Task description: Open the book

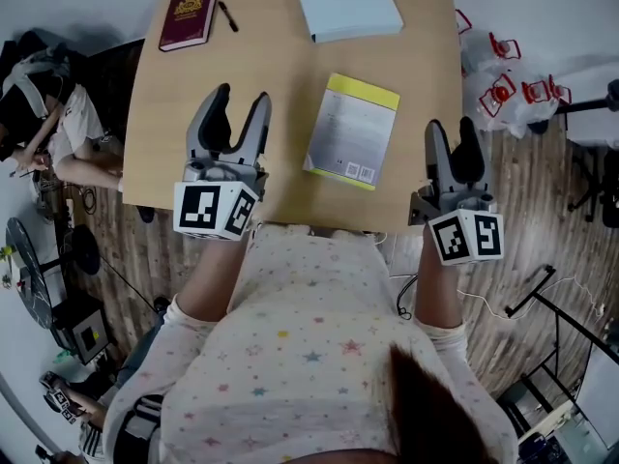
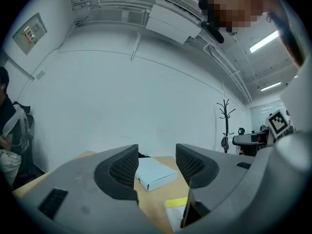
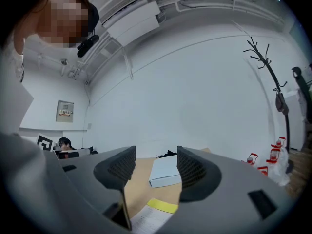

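Lengthwise away: book (image 1: pixel 353 130), yellow end far

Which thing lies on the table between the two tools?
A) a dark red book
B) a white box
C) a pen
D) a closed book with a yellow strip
D: the book with the yellow strip lies closed between the left tool and the right tool.

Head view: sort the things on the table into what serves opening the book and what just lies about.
For the job, probably: yellow-edged book, closed; left gripper and right gripper, both open and empty.
Lying about: maroon book; black pen beside it; white box.
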Motion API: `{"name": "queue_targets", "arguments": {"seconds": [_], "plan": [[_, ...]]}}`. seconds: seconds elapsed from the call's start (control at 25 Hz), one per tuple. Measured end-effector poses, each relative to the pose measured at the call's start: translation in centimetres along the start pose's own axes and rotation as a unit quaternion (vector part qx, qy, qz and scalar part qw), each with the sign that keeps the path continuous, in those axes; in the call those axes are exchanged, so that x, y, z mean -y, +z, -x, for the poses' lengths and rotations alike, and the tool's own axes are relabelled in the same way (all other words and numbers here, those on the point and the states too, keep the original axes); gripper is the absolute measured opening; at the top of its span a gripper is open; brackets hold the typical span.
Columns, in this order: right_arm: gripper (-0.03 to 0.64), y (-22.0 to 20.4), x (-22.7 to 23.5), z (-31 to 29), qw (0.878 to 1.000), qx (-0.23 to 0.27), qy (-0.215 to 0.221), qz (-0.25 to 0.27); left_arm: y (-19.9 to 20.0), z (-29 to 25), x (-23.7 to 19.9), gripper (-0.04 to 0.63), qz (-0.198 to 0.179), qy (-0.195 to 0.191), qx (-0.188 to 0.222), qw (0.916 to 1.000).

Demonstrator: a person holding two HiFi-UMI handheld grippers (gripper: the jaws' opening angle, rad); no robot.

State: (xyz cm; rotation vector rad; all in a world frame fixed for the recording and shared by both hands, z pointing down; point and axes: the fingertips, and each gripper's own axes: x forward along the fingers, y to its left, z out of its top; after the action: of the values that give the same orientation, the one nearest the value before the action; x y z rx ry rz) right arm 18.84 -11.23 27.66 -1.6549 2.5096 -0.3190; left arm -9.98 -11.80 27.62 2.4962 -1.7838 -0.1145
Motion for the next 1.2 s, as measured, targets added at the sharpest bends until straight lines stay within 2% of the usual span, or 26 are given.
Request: {"name": "queue_targets", "arguments": {"seconds": [0.44,0.72,0.92,1.2], "plan": [[0.247,-0.9,-2.0,-3.0,1.000,-0.011,-0.013,0.001,-1.1,-1.3,-3.5,0.218,0.002,-0.007,-0.008,0.9999],[0.250,-2.6,-2.8,-5.5,0.999,-0.035,-0.015,-0.002,-2.3,-2.7,-5.3,0.219,0.017,-0.020,-0.023,0.9994],[0.256,-4.2,-3.3,-7.1,0.998,-0.053,-0.017,-0.009,-3.9,-3.7,-6.0,0.248,0.029,-0.039,-0.050,0.9976],[0.270,-6.3,-3.7,-8.8,0.997,-0.079,-0.016,-0.009,-5.6,-4.4,-7.2,0.255,0.027,-0.038,-0.072,0.9963]]}}
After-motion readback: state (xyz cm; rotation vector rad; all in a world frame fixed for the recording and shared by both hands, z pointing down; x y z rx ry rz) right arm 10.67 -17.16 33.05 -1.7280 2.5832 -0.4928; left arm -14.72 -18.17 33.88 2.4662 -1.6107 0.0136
